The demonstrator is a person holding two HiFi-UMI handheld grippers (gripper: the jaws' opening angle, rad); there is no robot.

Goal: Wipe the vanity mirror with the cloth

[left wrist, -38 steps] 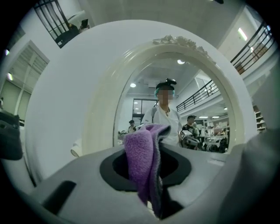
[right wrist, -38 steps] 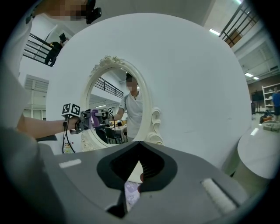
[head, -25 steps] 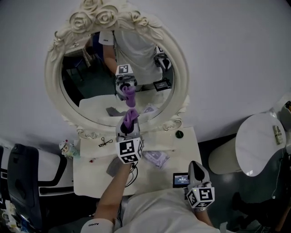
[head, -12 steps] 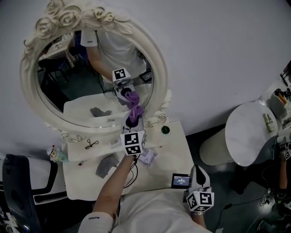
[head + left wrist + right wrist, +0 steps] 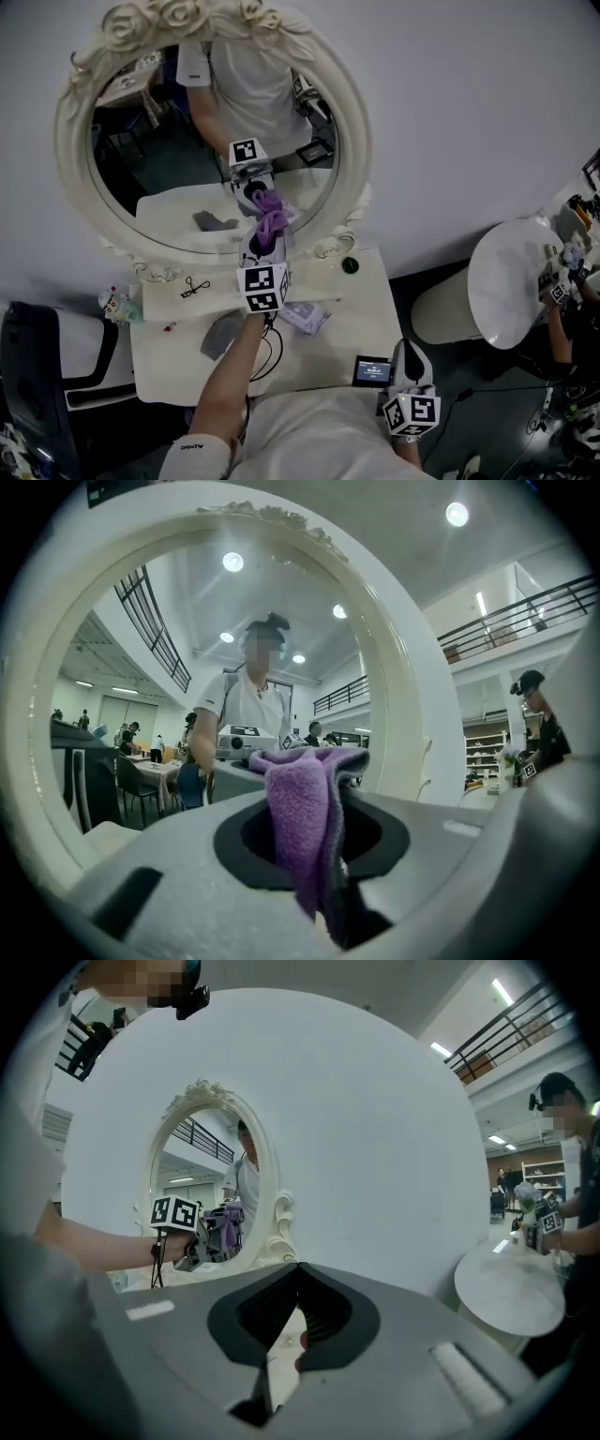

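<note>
The oval vanity mirror [image 5: 159,159] in its cream carved frame [image 5: 70,178] stands at the back of the white vanity table [image 5: 328,352]. My left gripper [image 5: 263,246] is shut on a purple cloth [image 5: 270,217] and holds it against the lower right part of the glass. In the left gripper view the cloth [image 5: 305,827] hangs folded over the shut jaws of the left gripper [image 5: 314,789], with the mirror right in front. My right gripper [image 5: 405,352] hangs low near my body, jaws together and holding nothing. The right gripper [image 5: 298,1267] points toward the mirror [image 5: 211,1194] from a distance.
On the table lie a grey cloth [image 5: 223,334], a pale packet [image 5: 307,317], a small screen device [image 5: 372,370], a dark round item [image 5: 350,265] and a black clip [image 5: 194,288]. A black chair [image 5: 33,366] stands left, a round white table [image 5: 511,281] right, with another person [image 5: 562,281] there.
The cloth in my left gripper has slid from the bottom middle of the glass toward its lower right. The head view has shifted. My right gripper stays low.
</note>
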